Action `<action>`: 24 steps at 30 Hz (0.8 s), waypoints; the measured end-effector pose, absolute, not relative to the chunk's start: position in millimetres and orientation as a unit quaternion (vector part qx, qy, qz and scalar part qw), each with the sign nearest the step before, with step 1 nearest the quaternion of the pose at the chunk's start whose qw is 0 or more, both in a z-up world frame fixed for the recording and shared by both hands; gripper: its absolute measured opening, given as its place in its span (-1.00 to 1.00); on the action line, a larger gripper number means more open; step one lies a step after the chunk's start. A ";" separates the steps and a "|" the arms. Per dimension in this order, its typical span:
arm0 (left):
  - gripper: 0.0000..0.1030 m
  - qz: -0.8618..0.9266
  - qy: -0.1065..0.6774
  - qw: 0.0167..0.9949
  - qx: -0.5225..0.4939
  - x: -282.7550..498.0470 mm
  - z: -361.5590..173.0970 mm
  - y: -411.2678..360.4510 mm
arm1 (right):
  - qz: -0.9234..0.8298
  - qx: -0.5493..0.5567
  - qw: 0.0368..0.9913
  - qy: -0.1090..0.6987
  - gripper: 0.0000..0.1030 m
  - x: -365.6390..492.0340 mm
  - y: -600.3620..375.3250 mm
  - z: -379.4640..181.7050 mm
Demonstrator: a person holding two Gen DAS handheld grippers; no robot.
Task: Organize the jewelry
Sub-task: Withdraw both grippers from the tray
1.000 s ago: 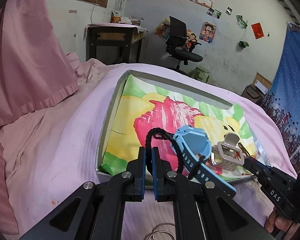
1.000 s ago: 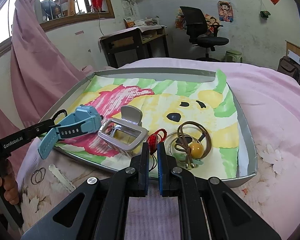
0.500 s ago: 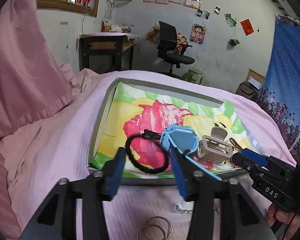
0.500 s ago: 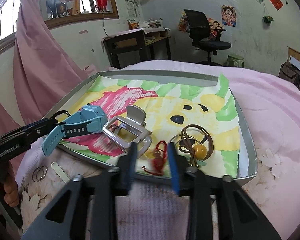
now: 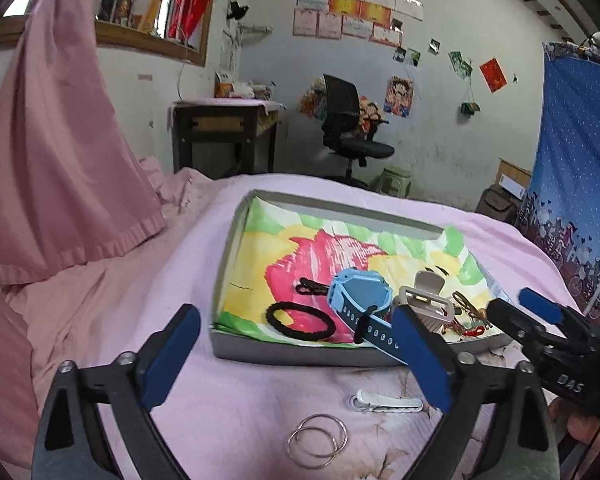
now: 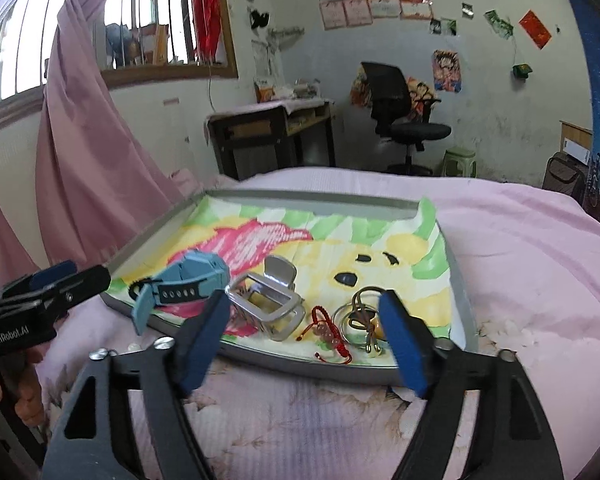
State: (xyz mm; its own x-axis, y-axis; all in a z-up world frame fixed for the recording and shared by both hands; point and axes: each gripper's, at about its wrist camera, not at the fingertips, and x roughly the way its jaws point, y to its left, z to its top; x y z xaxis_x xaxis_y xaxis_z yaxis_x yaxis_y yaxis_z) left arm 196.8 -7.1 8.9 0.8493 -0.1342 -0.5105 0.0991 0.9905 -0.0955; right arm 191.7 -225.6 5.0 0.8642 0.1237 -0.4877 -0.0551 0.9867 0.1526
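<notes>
A grey tray [image 5: 300,354] with a colourful paper liner lies on the pink bed. In it are a black hair tie [image 5: 300,322], a blue watch [image 5: 360,300], a beige claw clip [image 5: 428,300], a red cord bracelet [image 6: 326,330] and a metal ring with a brown cord and amber bead [image 6: 360,316]. My left gripper [image 5: 294,314] hangs before the tray's near edge. Its jaws are opening wide and nothing is between the pads. My right gripper [image 6: 304,300] hovers over the near rim [image 6: 340,372]. Its jaws are also opening, and the bracelet lies free below.
Two metal rings [image 5: 318,440] and a white clip [image 5: 384,402] lie on the bed in front of the tray. A pink curtain [image 5: 60,160] hangs at the left. A desk [image 6: 268,128] and office chair [image 6: 400,112] stand by the far wall.
Both grippers went from shut to wide open, the left off the black hair tie and the right off the red bracelet. Both pieces now lie in the tray. Both grippers drew back and rose.
</notes>
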 end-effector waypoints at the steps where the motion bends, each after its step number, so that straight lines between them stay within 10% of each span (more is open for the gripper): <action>1: 0.97 -0.060 0.264 0.962 -0.033 193.7 9.4 -5.8 | 0.046 0.069 0.964 0.252 0.66 189.2 -226.0 6.5; 6: 1.00 -0.054 0.249 0.966 -0.031 176.0 9.3 1.0 | 0.048 0.090 0.969 0.226 0.96 168.4 -229.4 13.2; 24: 1.00 -0.042 0.186 0.979 -0.064 109.0 6.8 40.4 | 0.066 0.093 0.980 0.160 0.98 107.7 -225.7 23.1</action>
